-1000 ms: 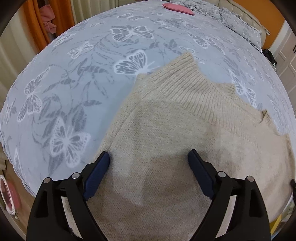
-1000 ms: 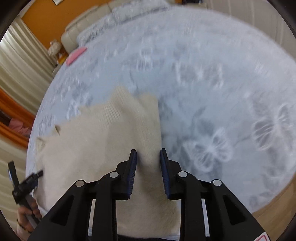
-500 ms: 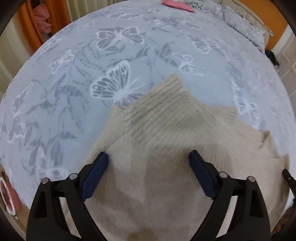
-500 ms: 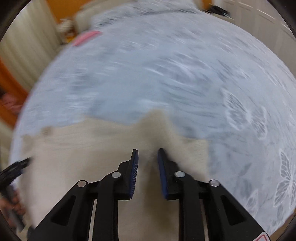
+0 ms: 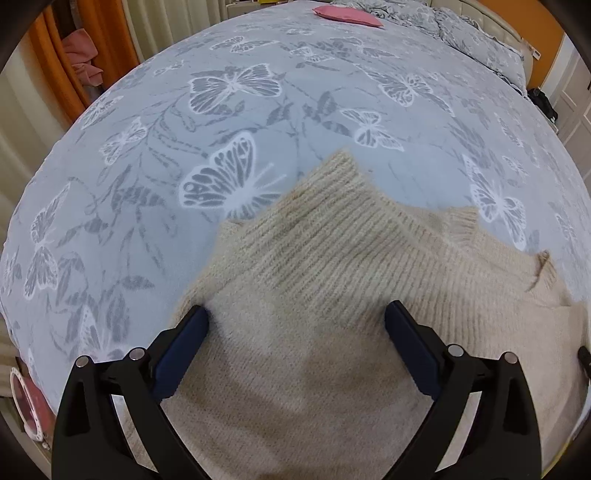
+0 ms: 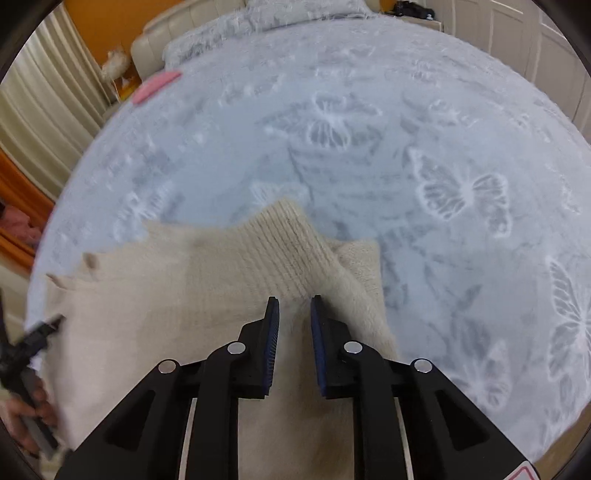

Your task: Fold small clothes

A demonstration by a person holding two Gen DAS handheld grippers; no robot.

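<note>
A beige knitted sweater (image 5: 332, 295) lies on a grey bed cover with white butterflies (image 5: 229, 96). One ribbed part is folded over and points away. My left gripper (image 5: 295, 325) is open wide, its fingers spread just above the sweater. In the right wrist view the sweater (image 6: 207, 288) lies low and left. My right gripper (image 6: 294, 306) is nearly shut, pinching a fold of the sweater between its blue pads. The left gripper (image 6: 33, 343) and the hand holding it show at that view's left edge.
A pink folded item (image 5: 347, 14) lies at the far end of the bed near grey pillows (image 5: 476, 33). Orange curtains (image 5: 55, 62) hang on the left. A cream headboard (image 6: 173, 33) stands behind the pillows. White doors (image 6: 524, 44) are at the right.
The right gripper swung with the sweater fold pinched in it, and the ribbed part now lies folded over the body. The left gripper stayed open over the sweater and drew back slightly.
</note>
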